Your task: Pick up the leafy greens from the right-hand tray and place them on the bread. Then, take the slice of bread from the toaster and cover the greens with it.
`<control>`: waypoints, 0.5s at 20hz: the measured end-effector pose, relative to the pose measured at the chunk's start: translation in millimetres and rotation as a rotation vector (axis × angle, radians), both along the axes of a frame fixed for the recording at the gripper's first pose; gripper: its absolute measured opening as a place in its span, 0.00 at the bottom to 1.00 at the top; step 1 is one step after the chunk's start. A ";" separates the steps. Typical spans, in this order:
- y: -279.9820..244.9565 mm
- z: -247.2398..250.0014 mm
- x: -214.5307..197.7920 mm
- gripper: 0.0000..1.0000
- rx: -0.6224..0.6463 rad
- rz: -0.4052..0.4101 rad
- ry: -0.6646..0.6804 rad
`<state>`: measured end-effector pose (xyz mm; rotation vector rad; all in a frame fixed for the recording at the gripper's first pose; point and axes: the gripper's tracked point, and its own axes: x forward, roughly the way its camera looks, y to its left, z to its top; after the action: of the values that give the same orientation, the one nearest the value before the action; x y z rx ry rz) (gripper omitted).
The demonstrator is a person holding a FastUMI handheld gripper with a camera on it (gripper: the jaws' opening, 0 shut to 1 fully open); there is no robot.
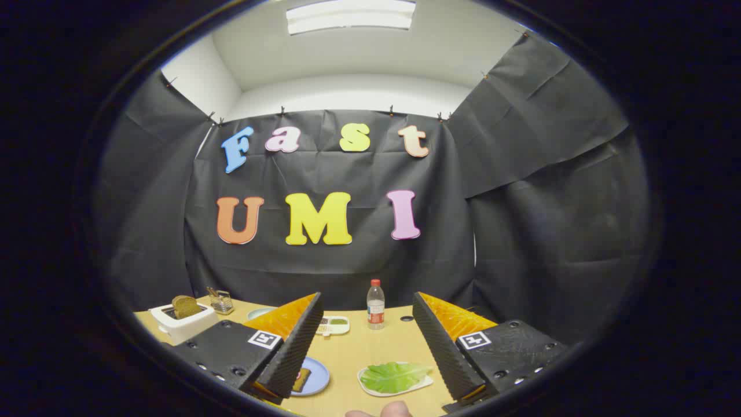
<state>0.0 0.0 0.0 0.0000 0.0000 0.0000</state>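
Spreading wide across the booth floor of the view – a pale wooden table [370, 350], running back to the black cloth wall [324, 272]. Shining down from above, a long ceiling light [351, 14].

Hanging over the table, the gripper [367, 339], with its jaws standing wide apart and gripping nothing. Showing between the two fingers, plain table top and the things set on it.

Sitting far off past the left finger, a white toaster [182, 322], with a brown slice of bread [186, 306] sticking up out of its slot. Standing just behind the toaster, a small wire basket [221, 302].

Lying low between the fingers and nearer the right one, a white tray [396, 388] holding the leafy greens [395, 376] – flat, bright green, resting on the tray and touching no finger. Lying next to the left finger, a round blue plate [315, 377] with a brown piece of bread [301, 379] on it, partly hidden behind that finger.

Standing upright farther back, between the fingers, a clear bottle [375, 304] with a red cap. Resting to the left of the bottle, a small white dish [333, 325] with something green in it. Peeking out behind the left finger, a small pale bowl [259, 313].

Poking in at the very bottom, under the tray, a person's fingertips [396, 410].
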 end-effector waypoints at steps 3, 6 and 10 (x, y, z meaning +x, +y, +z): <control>7.6 -0.9 0.5 0.95 -0.014 0.015 -0.004; 12.4 -3.3 0.6 0.95 -0.022 0.026 0.006; 13.3 5.0 0.1 0.95 -0.011 0.025 -0.012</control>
<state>0.1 13.3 5.0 -0.0111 -0.0121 0.0246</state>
